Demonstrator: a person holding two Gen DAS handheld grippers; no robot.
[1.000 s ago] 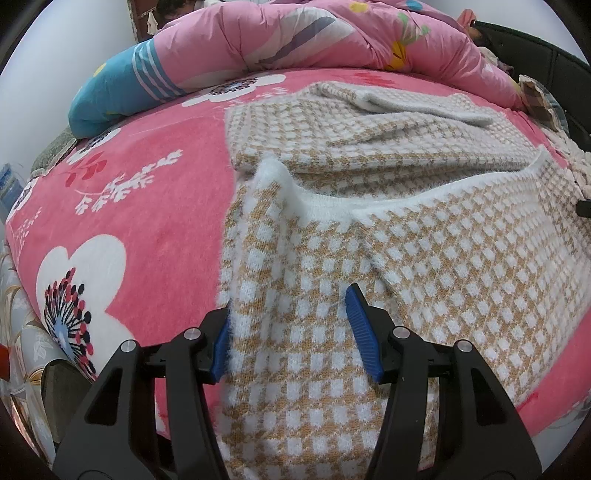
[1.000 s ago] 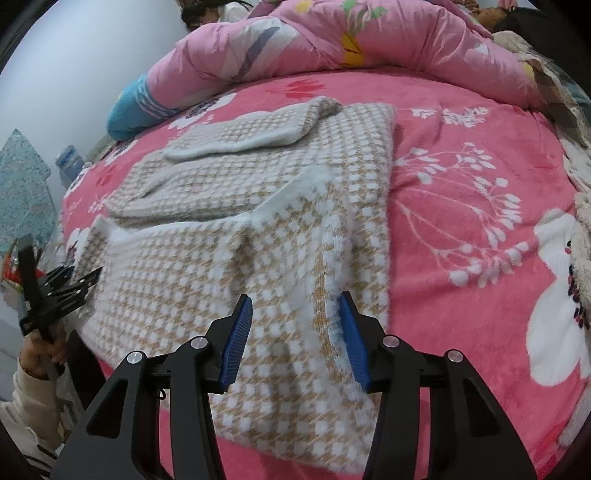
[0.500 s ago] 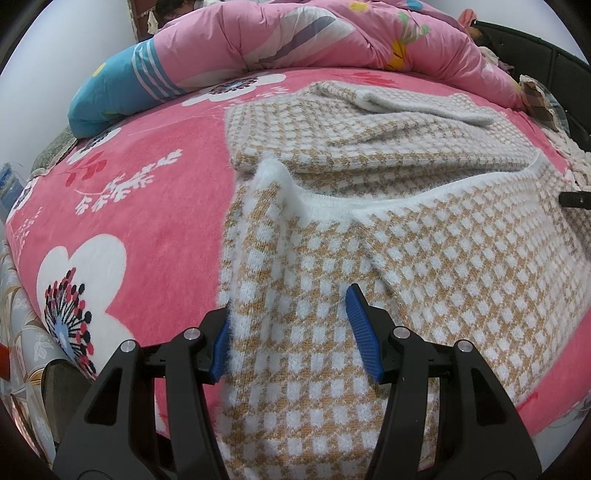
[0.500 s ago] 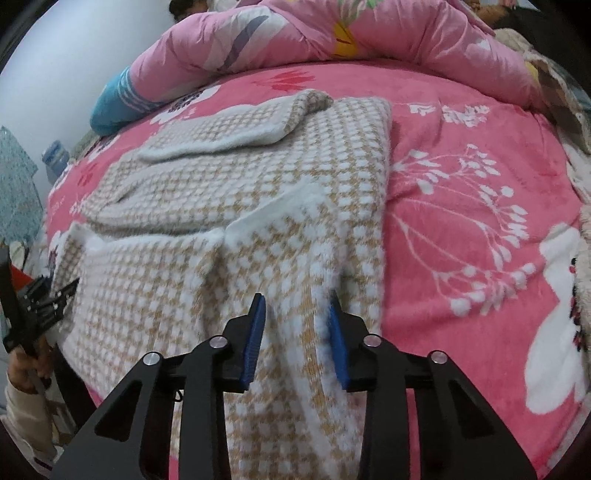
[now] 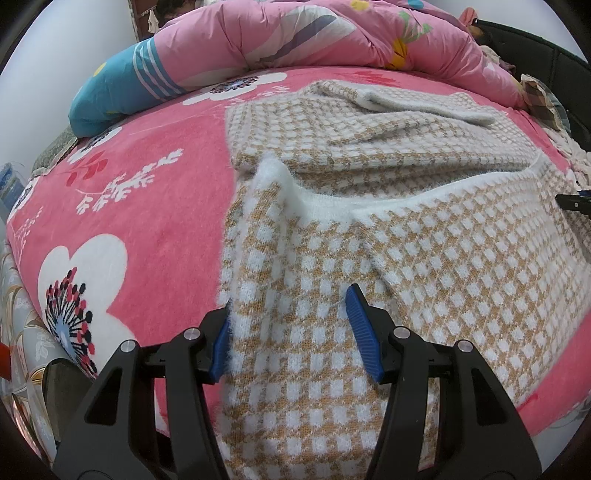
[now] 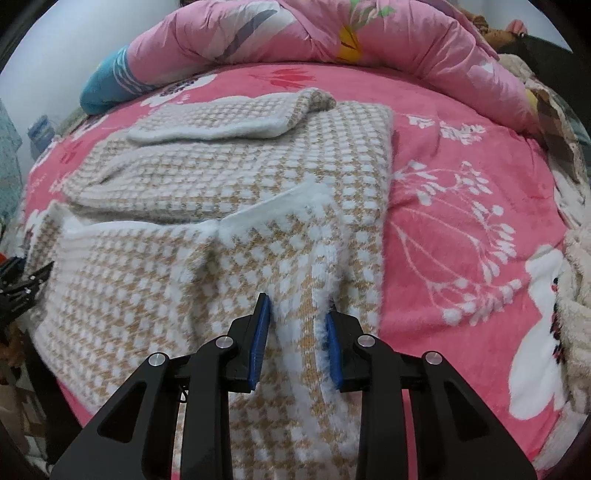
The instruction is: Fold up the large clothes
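A tan-and-white checked knit sweater (image 5: 424,258) lies on the pink flowered bed cover (image 5: 155,229), its near part folded over with a white ribbed hem (image 6: 266,214) running across. A sleeve (image 6: 221,118) lies folded across the far part. My left gripper (image 5: 288,301) is open, straddling the sweater's near left edge, which brushes the left pad (image 5: 221,343). My right gripper (image 6: 295,305) has a raised ridge of the sweater's near right edge pinched between its pads, and its jaws are still closing. Each gripper shows at the other view's edge: the right gripper (image 5: 574,202), the left gripper (image 6: 26,280).
A rolled pink quilt (image 5: 314,33) with a blue end (image 5: 110,96) lies along the back of the bed. A cream knitted throw (image 6: 576,295) sits at the right. The bed's edge drops off on the left past a floral valance (image 5: 22,332).
The right gripper's jaws have narrowed onto the sweater's right edge, bunching it into a ridge, and the gripper has shifted slightly. The left gripper has not moved.
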